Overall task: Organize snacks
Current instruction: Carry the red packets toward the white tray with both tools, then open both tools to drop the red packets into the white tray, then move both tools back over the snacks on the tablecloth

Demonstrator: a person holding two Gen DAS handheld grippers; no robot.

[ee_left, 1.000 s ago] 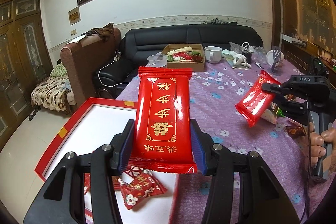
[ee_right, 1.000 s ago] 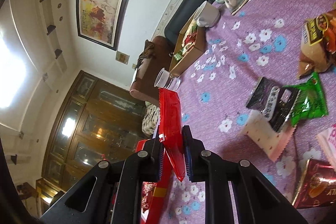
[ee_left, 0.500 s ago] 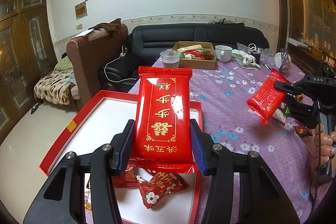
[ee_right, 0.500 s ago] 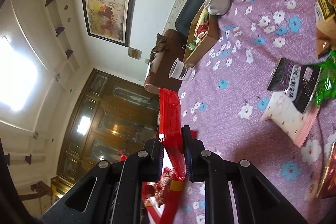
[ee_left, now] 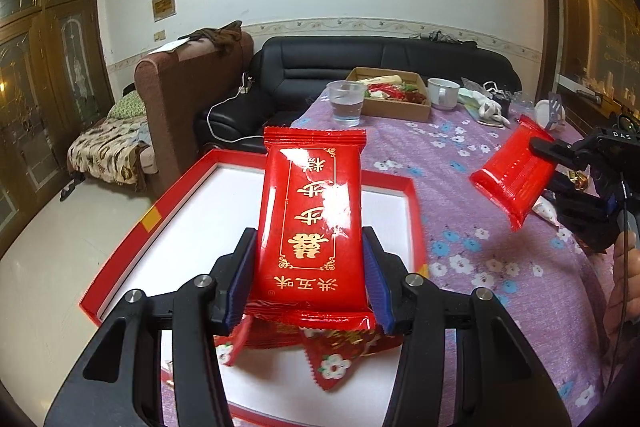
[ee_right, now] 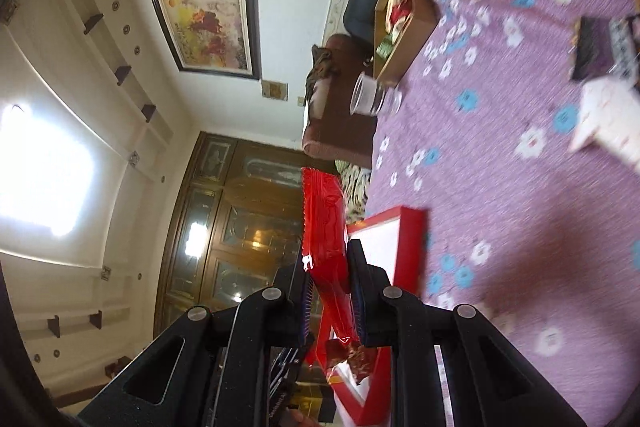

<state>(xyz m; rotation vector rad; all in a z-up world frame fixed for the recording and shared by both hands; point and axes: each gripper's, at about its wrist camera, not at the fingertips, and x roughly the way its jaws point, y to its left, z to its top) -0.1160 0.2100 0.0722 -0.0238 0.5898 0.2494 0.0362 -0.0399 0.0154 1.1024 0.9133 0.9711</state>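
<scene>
Progress looks partial: a few small red snacks (ee_left: 340, 355) already lie in the red tray (ee_left: 120, 251), while several loose packets (ee_right: 600, 123) are scattered on the purple tablecloth (ee_left: 480, 267). Both grippers are loaded. The left gripper (ee_left: 310, 287) clamps a flat red packet (ee_left: 314, 223) above the tray; the right gripper (ee_right: 329, 291) pinches a second red packet (ee_right: 324, 227) edge-on, near the tray's corner. Neither packet is set down yet.

Tray (ee_left: 408, 195) at the table's (ee_left: 500, 267) near left; cup (ee_left: 346, 103), then cardboard box (ee_left: 400, 107) behind it
</scene>
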